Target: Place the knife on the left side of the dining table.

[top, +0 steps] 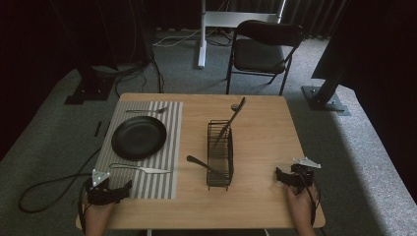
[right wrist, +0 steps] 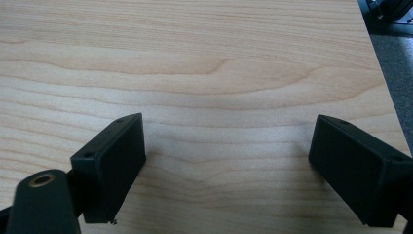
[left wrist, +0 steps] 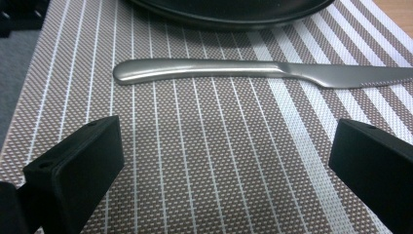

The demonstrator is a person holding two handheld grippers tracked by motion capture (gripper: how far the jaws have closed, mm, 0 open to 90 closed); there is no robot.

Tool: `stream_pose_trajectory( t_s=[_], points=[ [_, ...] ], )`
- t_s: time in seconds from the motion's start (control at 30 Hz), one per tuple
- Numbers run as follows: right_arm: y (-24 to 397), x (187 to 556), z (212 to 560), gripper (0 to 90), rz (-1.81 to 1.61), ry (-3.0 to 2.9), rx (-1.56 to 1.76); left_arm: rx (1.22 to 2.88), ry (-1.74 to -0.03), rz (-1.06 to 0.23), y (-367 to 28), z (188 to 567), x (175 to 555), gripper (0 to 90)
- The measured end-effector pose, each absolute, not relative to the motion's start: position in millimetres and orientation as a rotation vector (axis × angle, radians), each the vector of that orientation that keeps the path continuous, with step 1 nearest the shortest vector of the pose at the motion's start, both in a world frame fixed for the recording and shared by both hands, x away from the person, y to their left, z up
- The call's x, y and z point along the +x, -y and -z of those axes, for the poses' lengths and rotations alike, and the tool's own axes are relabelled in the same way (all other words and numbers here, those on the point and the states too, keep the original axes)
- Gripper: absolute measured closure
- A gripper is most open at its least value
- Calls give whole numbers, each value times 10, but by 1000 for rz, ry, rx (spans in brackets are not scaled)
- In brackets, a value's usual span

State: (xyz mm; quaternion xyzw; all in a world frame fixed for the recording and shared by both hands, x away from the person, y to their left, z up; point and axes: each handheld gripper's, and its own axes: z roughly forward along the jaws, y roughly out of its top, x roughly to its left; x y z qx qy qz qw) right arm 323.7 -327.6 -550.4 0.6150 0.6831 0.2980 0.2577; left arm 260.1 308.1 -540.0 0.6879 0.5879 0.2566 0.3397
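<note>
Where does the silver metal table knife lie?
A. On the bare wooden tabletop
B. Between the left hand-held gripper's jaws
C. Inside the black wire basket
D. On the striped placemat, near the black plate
D: the silver metal table knife rests flat on the striped placemat, just beside the black plate.

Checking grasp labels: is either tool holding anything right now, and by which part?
Nothing is held. The left tool is open over the placemat, short of the knife; the right tool is open over the table.
</note>
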Motion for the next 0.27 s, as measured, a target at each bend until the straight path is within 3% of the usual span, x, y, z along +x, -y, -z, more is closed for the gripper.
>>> stream_pose_trajectory(
  t_s=[0.27],
  points=[
    [3276,3238,5503,125,-808,-1853,1668,1778,-1527,-704,-3076,5388,2590,0]
  ],
)
